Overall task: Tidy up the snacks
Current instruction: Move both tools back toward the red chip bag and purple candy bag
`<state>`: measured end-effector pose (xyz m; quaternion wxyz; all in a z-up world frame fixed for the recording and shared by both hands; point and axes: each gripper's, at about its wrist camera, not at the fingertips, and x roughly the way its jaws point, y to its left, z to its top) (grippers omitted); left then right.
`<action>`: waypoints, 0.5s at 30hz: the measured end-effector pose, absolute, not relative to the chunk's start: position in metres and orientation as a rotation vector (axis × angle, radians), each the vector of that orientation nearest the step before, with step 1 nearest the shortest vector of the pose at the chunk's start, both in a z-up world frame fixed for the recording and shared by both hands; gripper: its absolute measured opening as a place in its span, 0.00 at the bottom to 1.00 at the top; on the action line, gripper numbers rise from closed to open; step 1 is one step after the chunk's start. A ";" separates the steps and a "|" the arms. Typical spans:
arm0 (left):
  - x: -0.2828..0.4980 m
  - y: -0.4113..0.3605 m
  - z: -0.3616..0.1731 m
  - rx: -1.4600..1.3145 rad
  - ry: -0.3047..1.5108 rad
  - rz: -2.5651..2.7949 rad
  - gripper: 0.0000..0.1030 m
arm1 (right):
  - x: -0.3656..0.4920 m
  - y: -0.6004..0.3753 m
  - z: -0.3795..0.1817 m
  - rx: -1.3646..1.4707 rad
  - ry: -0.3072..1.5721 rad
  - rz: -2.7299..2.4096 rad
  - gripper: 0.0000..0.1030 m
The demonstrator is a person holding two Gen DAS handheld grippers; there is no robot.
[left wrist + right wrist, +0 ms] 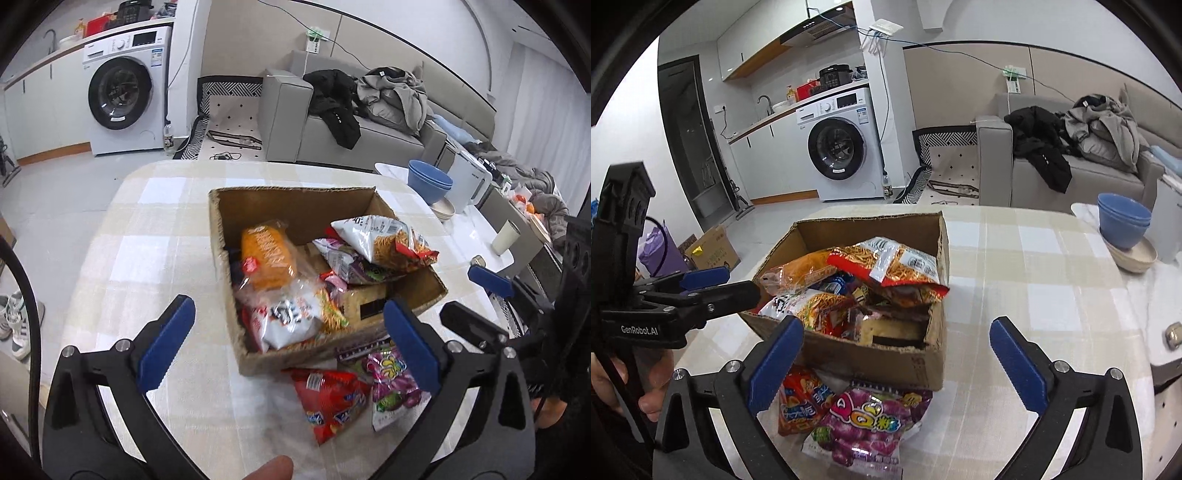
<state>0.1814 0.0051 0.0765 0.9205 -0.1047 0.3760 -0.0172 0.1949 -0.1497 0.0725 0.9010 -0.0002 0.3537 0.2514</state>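
Observation:
An open cardboard box (295, 192) stands on the checked tablecloth, filled with snack bags: an orange pack (267, 254), a white and red noodle-snack bag (384, 240) on top, and others beneath. Outside the box, against its near wall (916, 365), lie a red bag (801, 402) and a purple grape-candy bag (864, 421). My left gripper (288, 302) hovers open over the box's near left corner, holding nothing. My right gripper (895, 325) is open and empty too, above the two loose bags. Each gripper shows at the edge of the other's view.
Stacked blue bowls (1123, 218) on a beige dish, a white kettle (469, 184) and a cup (505, 238) stand at the table's far right. A small metallic object (1174, 334) lies right. Beyond are a sofa with clothes and a washing machine (842, 147).

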 end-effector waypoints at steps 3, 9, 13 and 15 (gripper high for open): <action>0.166 0.007 0.074 -0.216 0.776 -0.027 0.99 | 0.187 -0.154 0.069 0.013 0.760 0.516 1.00; 0.147 0.005 0.061 -0.224 0.799 -0.026 0.99 | 0.172 -0.155 0.056 -0.012 0.797 0.510 1.00; 0.140 -0.001 0.051 -0.203 0.817 -0.021 0.99 | 0.165 -0.154 0.042 -0.016 0.836 0.512 1.00; 0.137 -0.005 0.045 -0.196 0.826 -0.018 0.99 | 0.164 -0.153 0.035 -0.019 0.854 0.513 1.00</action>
